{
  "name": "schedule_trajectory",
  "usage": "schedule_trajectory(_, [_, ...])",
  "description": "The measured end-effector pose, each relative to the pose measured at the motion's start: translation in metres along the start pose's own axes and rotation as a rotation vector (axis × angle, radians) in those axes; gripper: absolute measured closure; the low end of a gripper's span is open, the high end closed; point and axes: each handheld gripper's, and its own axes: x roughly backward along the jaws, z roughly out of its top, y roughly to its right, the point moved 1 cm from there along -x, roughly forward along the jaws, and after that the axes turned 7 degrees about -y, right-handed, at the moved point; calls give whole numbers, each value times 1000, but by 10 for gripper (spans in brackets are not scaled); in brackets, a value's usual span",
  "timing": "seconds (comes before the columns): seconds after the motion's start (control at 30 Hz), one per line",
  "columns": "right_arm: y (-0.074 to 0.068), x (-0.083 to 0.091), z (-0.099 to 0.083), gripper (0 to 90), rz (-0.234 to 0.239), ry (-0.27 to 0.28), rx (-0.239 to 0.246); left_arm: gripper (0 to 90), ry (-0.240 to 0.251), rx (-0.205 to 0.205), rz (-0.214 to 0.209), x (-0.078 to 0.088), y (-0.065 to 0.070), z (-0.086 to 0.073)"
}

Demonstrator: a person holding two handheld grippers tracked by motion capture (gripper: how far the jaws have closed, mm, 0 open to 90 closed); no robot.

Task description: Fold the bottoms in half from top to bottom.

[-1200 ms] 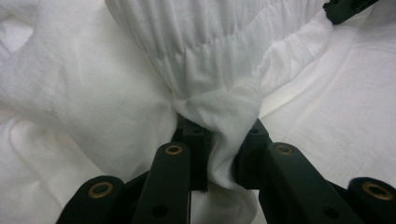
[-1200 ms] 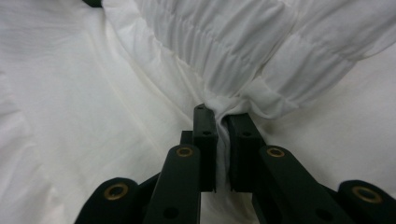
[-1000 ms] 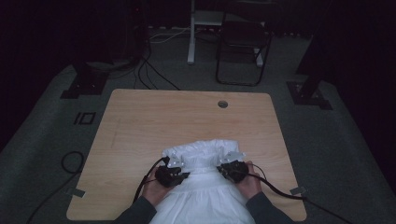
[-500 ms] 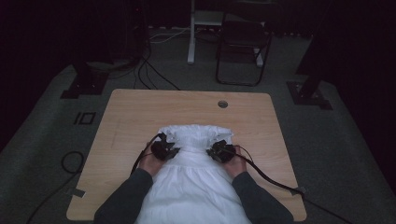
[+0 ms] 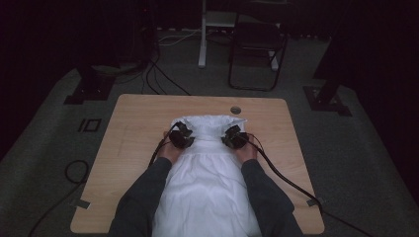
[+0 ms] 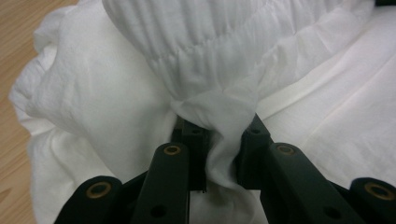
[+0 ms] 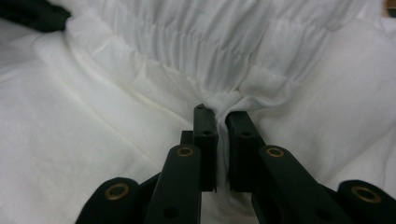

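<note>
A white garment [image 5: 207, 182] with a gathered elastic band lies on the wooden table [image 5: 133, 123], running from the middle to the near edge. My left gripper [image 5: 184, 132] is shut on a bunched fold of the white garment [image 6: 219, 116] beside its elastic band. My right gripper [image 5: 232, 134] is shut on the white garment [image 7: 224, 100] at the band's other side. The gathered band [image 5: 207, 122] lies folded over toward the far side between the two grippers. A person's hands and dark sleeves hold both grippers from the near edge.
A round cable hole [image 5: 235, 109] sits in the table's far right part. Beyond the table stand a folding chair [image 5: 257, 49], a white post [image 5: 202, 34] and dark stand bases [image 5: 89, 89]. Cables [image 5: 286, 177] trail from the grippers across the table.
Both grippers have moved away from the person toward the table's middle, dragging the garment's gathered end with them. More of the garment now lies spread on the table.
</note>
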Motion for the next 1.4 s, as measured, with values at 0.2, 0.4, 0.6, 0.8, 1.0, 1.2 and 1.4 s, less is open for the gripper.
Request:
schedule_trajectory(0.2, [3, 3, 1, 845, 14, 19, -12, 796, 17, 47, -48, 8, -5, 0])
schedule_trajectory(0.4, [2, 46, 1, 848, 61, 143, 10, 815, 173, 93, -109, 48, -4, -2])
schedule_trajectory(0.6, [-17, 104, -9, 848, 77, 237, 100, 815, 298, 49, -146, 110, 19, -16])
schedule_trajectory(0.8, [-41, 126, -48, 848, 100, 213, 179, 810, 257, -25, -198, 127, 54, -48])
schedule_trajectory(1.0, [-51, 105, -90, 845, 142, 114, 166, 801, 103, -16, -284, 90, 84, -89])
schedule_trajectory(1.2, [-57, 84, -106, 834, 179, 50, 156, 802, 47, -49, -235, 71, 81, -96])
schedule_trajectory(1.4, [-63, 81, -103, 833, 186, 49, 154, 801, 24, -62, -213, 65, 65, -88])
